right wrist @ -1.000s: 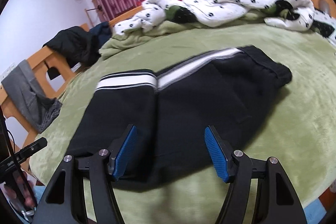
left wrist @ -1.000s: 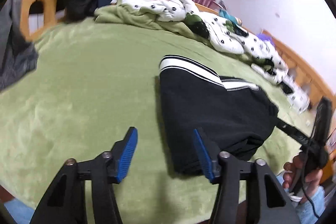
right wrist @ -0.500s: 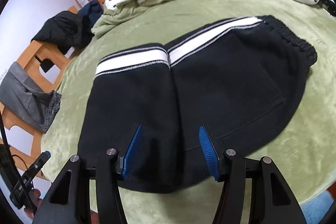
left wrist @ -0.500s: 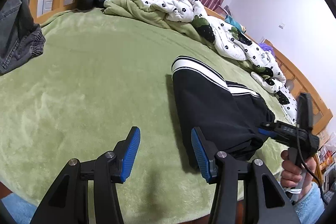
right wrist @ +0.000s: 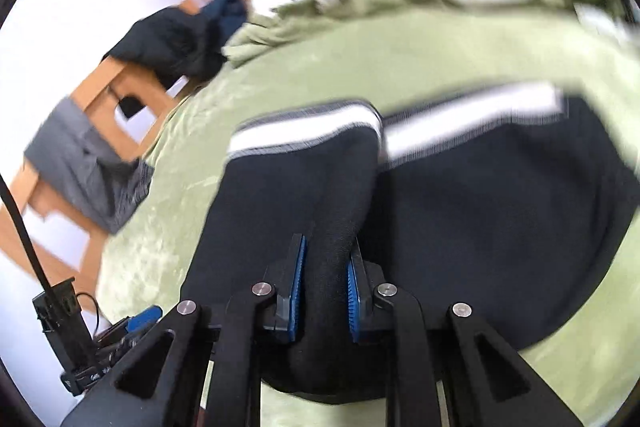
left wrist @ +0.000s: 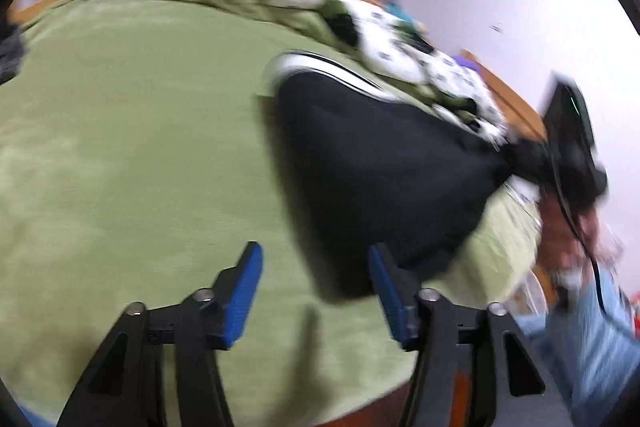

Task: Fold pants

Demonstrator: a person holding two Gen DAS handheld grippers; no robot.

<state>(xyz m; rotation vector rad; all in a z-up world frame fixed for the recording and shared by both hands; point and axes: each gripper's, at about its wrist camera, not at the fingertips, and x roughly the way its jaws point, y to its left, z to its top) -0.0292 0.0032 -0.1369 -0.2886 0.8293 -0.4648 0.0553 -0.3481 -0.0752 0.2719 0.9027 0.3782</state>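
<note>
Black pants (right wrist: 480,211) with a white side stripe lie folded on the green blanket (right wrist: 400,51). My right gripper (right wrist: 325,267) is closing, and a raised ridge of the black fabric is pinched between its blue pads. In the left wrist view the pants (left wrist: 372,155) are pulled up into a peak at their right side, where the right gripper (left wrist: 520,151) holds them. My left gripper (left wrist: 316,267) hovers over the blanket (left wrist: 120,147) just left of the pants' near corner; its jaws are opening with nothing between them.
A rumpled white spotted duvet (left wrist: 400,39) and a green cover are heaped along the far side of the bed. Dark clothes (right wrist: 172,39) hang on the wooden bed frame, and grey jeans (right wrist: 80,163) drape over it. A hand and blue sleeve (left wrist: 592,307) are at the right.
The right gripper went from open above the pants to closed on a fold of black fabric, lifting it. The left gripper dropped lower and its jaws widened.
</note>
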